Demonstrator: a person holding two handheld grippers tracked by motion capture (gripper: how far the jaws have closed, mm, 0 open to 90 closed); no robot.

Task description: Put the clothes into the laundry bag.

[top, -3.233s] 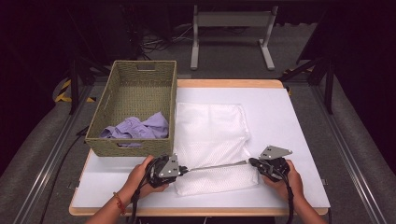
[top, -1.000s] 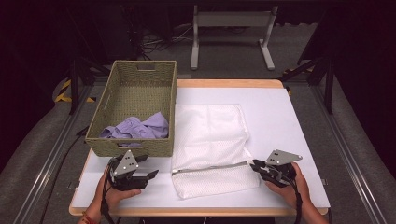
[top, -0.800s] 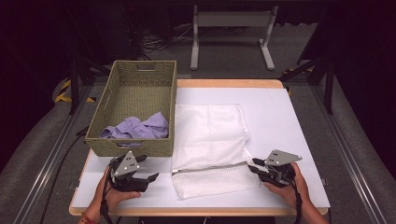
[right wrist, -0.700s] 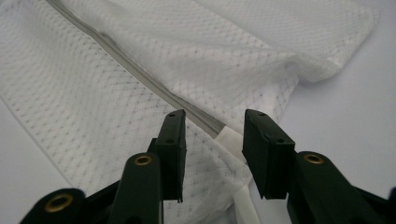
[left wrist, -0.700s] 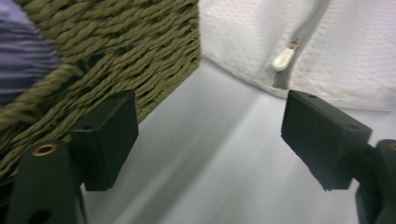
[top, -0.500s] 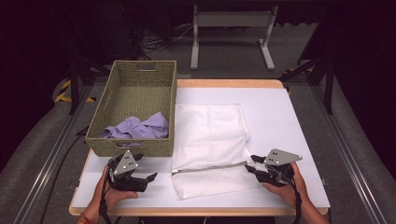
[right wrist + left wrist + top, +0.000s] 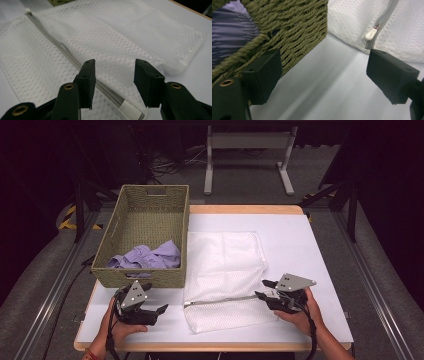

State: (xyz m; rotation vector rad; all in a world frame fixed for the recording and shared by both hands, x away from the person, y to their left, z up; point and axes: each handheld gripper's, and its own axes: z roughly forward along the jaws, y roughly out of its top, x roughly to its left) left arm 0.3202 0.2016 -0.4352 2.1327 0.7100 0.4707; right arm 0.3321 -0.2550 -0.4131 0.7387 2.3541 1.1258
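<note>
Dark room, white tabletop [image 7: 300, 240] with a wood rim. White mesh laundry bag [image 7: 225, 265] lay flat mid-tabletop, running back from the near edge, just beside the wicker basket [image 7: 145, 240] at the left edge; purple garment [image 7: 147, 257] sat in the basket's near end. My read: bag was spread flat beside the basket so the clothes could go in through the zipper.

Zipper [image 7: 220, 301] ran across the bag near its front end, roughly parallel to the near tabletop edge. Bag's long axis ran front to back. Zipper pull [image 7: 370, 34] sat at the left end, pointing toward the basket.

Left gripper [image 7: 159, 310] sat near the front-left corner, jaws just opened wide, nothing between them, aimed at the pull. Right gripper [image 7: 261, 290] sat at the zipper's right end, jaws just opened to about half, straddling the zipper tape [image 7: 107, 92] without pinching it. Looked like a release after working the zip.
</note>
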